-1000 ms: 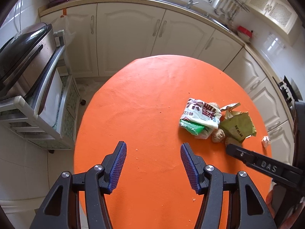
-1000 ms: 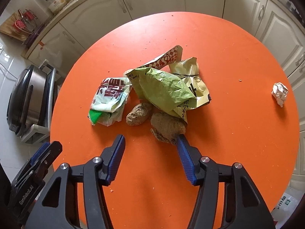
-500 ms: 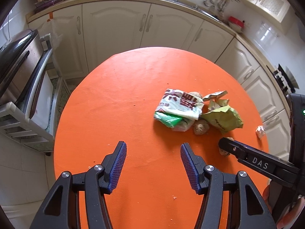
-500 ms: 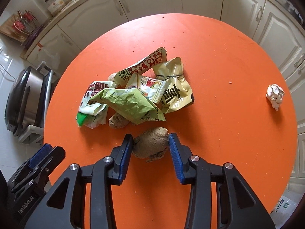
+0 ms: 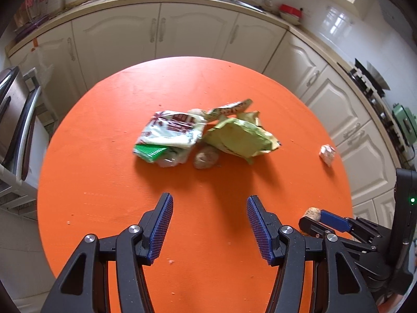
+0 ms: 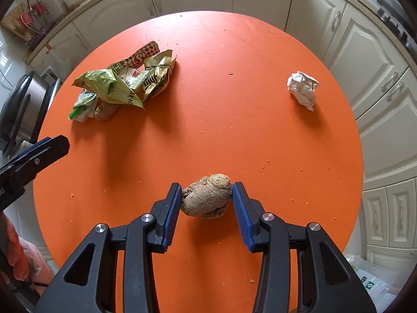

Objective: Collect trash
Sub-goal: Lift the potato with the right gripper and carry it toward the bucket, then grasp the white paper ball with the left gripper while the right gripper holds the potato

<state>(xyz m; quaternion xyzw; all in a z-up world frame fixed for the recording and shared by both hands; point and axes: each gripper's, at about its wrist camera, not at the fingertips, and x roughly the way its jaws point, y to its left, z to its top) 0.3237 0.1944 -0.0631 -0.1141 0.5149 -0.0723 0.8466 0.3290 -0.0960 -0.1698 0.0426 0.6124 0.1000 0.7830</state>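
Observation:
On the round orange table (image 6: pixel 221 130) my right gripper (image 6: pixel 207 185) is shut on a brown lump (image 6: pixel 206 198). Both blue pads touch its sides, though the jaws are opening slightly. The left wrist view shows that lump (image 5: pixel 313 213) at the right gripper's (image 5: pixel 312 217) tip. A pile of snack wrappers (image 6: pixel 125 83) with a second brown lump (image 6: pixel 105 110) lies far left. In the left wrist view the green wrapper (image 5: pixel 239 137) and white-green bag (image 5: pixel 169 135) lie ahead of my left gripper (image 5: pixel 209 198), which is open with nothing between its fingers. A crumpled white paper ball (image 6: pixel 302 88) sits apart at the right.
Cream cabinets (image 5: pixel 161 39) curve around behind the table. A steel appliance on a rack (image 5: pixel 15 120) stands at the left. A pale plastic bag (image 6: pixel 370 281) lies on the floor beyond the table's near right edge. Small crumbs dot the tabletop.
My right gripper closed on the brown lump beside the wrappers and carried it away from the pile toward the near edge. The left gripper shifted sideways, still open.

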